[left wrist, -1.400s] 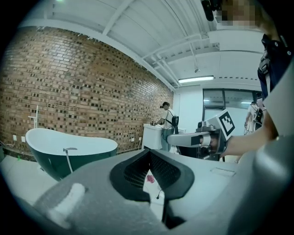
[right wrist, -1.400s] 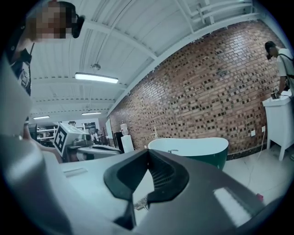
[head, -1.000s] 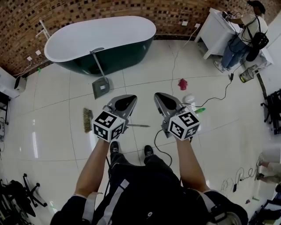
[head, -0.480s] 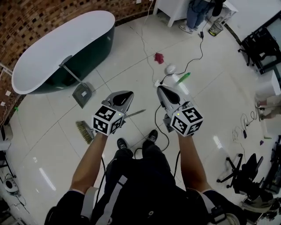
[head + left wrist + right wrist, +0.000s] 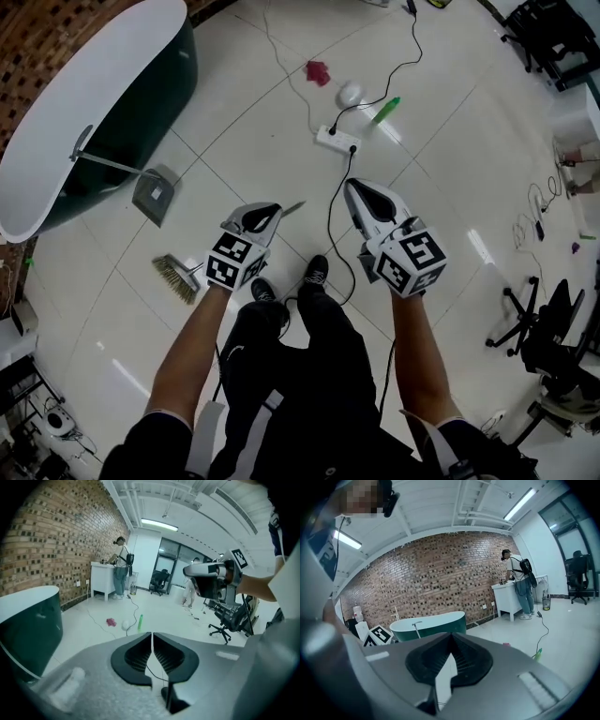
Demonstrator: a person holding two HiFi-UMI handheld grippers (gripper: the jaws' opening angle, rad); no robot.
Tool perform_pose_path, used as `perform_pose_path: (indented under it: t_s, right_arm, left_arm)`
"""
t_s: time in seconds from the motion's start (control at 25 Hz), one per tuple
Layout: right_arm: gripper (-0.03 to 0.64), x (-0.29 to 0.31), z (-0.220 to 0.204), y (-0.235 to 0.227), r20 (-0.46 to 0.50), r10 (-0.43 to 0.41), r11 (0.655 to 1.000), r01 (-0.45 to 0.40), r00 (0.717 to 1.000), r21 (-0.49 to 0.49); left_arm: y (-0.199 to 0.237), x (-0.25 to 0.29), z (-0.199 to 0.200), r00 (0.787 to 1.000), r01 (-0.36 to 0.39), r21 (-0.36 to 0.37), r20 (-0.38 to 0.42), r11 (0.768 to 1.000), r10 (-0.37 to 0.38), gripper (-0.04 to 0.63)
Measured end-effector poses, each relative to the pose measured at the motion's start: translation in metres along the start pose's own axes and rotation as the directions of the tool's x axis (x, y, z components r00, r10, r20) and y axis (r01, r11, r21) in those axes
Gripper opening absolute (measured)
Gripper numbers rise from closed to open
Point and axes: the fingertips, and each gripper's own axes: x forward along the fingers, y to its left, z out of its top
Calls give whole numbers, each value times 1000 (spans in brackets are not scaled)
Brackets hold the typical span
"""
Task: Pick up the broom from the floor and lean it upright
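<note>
The broom point(image 5: 175, 278) lies flat on the white tile floor, bristle head at the left. Its thin handle runs right under my left gripper point(image 5: 274, 208), and the handle's tip point(image 5: 293, 207) shows just past the jaws. The left gripper point(image 5: 152, 634) hangs above the handle. Its jaws are only a hairline apart, just starting to open, with nothing between them. My right gripper point(image 5: 352, 186) is held to the right of the handle, above a black cable. Its jaws point(image 5: 451, 637) meet at the tip and hold nothing.
A dark green bathtub point(image 5: 84, 103) stands at the upper left with a dustpan point(image 5: 155, 194) leaning on it. A power strip point(image 5: 337, 141), red cloth point(image 5: 318, 72) and green bottle point(image 5: 382, 111) lie ahead. Office chairs point(image 5: 544, 328) stand at the right. My shoes point(image 5: 315, 274) are below the grippers.
Both grippers have dropped toward the floor and tipped downward. The view has swung, so the bathtub has slid to the upper left. The left gripper now sits over the broom handle.
</note>
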Motion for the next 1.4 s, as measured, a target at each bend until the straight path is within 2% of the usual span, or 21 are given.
perform_pose_path:
  t_s: [0.08, 0.2, 0.44, 0.64, 0.88, 1.2, 1.4]
  right_arm:
    - [1, 1, -27, -18, -17, -7, 1000, 7, 1000, -4]
    - [2, 13, -75, -46, -52, -9, 1000, 7, 999, -25]
    - [1, 61, -186, -93, -112, -35, 997, 27, 993, -74]
    - [0, 98, -274, -115, -157, -1, 998, -10, 988, -69]
    - [0, 127, -357, -140, -193, 21, 995, -39, 981, -90]
    - [1, 145, -417, -156, -219, 40, 995, -59, 975, -81]
    - [0, 150, -431, -159, -217, 49, 995, -68, 975, -77]
  left_arm:
    - [4, 30, -34, 999, 14, 3, -48, 1000, -14, 38]
    - [11, 77, -87, 992, 48, 26, -119, 998, -45, 44]
    - [41, 171, -210, 964, 103, 16, -247, 995, -96, 60]
    - [74, 244, -308, 940, 107, 33, -330, 994, -90, 92]
    - [107, 312, -410, 908, 125, 55, -409, 991, -92, 153]
    - [134, 362, -507, 861, 145, 95, -503, 985, -79, 168]
    - [144, 374, -534, 836, 150, 131, -546, 980, -55, 172]
